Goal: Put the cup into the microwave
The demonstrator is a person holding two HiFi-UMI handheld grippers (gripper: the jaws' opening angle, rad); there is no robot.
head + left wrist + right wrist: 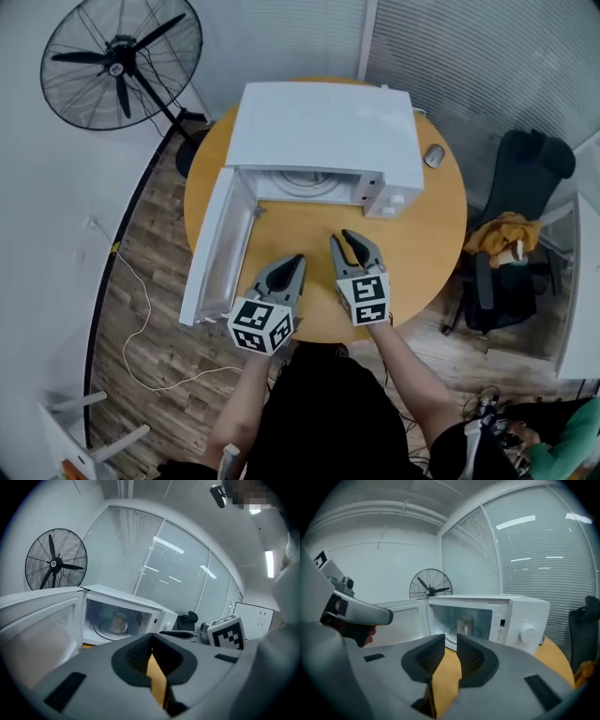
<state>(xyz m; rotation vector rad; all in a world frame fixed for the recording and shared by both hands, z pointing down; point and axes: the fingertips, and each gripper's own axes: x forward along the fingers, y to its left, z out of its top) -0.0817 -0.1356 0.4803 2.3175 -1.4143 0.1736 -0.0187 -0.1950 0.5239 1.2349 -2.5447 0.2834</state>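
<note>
The cup [119,620] is pale and stands upright on the turntable inside the white microwave [323,131]. The right gripper view shows the cup [465,624] through the open cavity; the head view hides it under the microwave's top. The microwave door [214,248] is swung wide to the left. My left gripper [298,259] hovers over the round wooden table [431,244] in front of the door, its jaws shut and empty [151,637]. My right gripper [345,238] is beside it, facing the cavity, with a narrow gap between its jaws and nothing in them [450,639].
A small grey object [434,156] lies on the table right of the microwave. A standing fan [122,66] is on the floor at the back left. A black office chair [511,234] with a yellow cloth sits to the right.
</note>
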